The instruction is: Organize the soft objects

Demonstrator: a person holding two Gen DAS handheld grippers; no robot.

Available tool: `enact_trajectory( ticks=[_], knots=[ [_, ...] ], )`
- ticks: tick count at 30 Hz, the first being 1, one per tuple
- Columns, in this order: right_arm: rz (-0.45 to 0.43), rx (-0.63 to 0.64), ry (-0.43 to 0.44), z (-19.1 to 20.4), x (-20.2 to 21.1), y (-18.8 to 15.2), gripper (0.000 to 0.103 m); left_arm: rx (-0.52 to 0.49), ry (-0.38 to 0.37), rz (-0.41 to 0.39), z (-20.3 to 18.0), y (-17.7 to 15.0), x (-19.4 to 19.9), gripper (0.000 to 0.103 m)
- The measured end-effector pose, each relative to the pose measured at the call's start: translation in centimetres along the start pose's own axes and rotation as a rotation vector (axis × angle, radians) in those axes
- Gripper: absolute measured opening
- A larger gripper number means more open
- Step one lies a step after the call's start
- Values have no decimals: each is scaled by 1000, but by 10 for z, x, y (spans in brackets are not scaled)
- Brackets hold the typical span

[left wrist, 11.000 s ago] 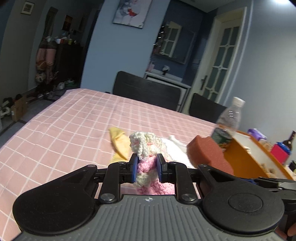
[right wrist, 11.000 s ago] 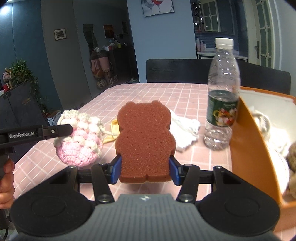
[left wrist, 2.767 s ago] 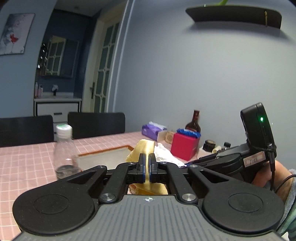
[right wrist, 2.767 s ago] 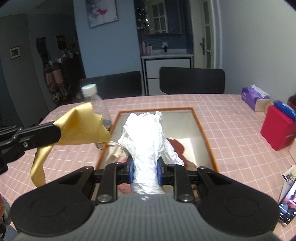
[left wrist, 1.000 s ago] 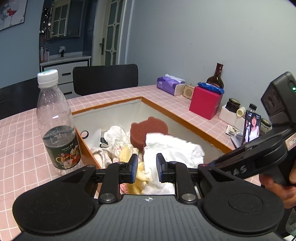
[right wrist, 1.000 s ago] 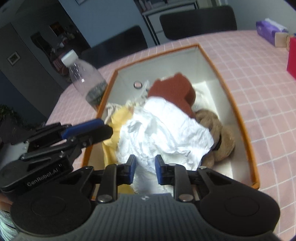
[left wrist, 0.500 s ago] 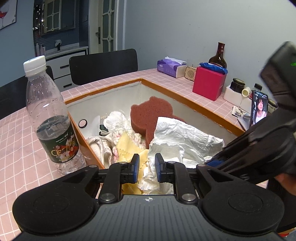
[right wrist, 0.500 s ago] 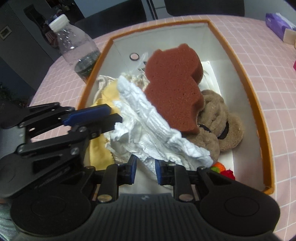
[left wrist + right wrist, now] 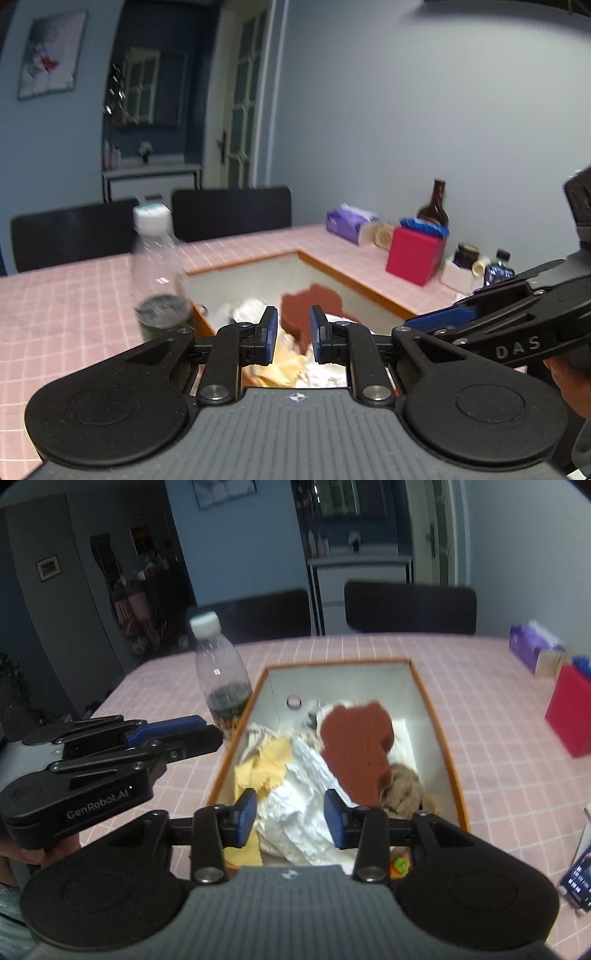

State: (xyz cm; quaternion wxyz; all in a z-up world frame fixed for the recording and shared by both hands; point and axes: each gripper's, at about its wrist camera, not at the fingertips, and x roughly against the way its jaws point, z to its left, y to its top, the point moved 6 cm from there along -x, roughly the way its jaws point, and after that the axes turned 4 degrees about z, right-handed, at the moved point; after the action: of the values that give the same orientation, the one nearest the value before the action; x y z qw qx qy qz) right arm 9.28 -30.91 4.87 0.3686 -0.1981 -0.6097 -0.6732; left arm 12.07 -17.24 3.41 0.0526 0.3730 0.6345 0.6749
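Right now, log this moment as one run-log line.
left gripper: open, empty | right gripper: just opened, empty | white cloth, yellow cloth, sponge: in box

Orange-rimmed white box (image 9: 443,738) sits on pink checked tablecloth (image 9: 480,672). Inside: brown bear-shaped sponge (image 9: 354,738) at centre, crumpled white paper (image 9: 303,794) at 6 o'clock, yellow cloth (image 9: 266,764) at 8 o'clock. Clear plastic bottle (image 9: 221,675) stands outside at 10 o'clock; red box (image 9: 570,720) at 3 o'clock.

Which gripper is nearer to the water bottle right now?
Left. The left gripper reaches in beside the water bottle, just outside the box's near wall. The right gripper hangs open over the white cloth inside the box, farther off.
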Motion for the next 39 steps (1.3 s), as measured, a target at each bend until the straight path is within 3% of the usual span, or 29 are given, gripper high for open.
enact_trajectory(
  ticks=[7,11,13,17,20,28,34,39],
  knots=[
    [-215,116,-90,34,35,-4,66,-42,97,-117,9,-1,38,20],
    [-307,118,-97,45,48,-12,66,-69,197,-175,15,-6,53,21],
    [-345,119,-109,50,49,-16,74,-73,234,-199,18,-9,59,21],
    [-440,112,-142,60,54,-25,77,-64,288,-229,24,-17,68,22],
    [-495,107,-173,67,55,-34,81,-67,322,-240,27,-26,71,31],
    [-511,79,-210,76,40,-54,87,-53,341,-217,34,-56,61,48],
    [-456,76,-279,70,17,-68,89,-61,394,-160,35,-78,46,71],
    [-424,33,-297,60,-3,-81,89,-32,424,-121,41,-92,47,81]
  ],
)
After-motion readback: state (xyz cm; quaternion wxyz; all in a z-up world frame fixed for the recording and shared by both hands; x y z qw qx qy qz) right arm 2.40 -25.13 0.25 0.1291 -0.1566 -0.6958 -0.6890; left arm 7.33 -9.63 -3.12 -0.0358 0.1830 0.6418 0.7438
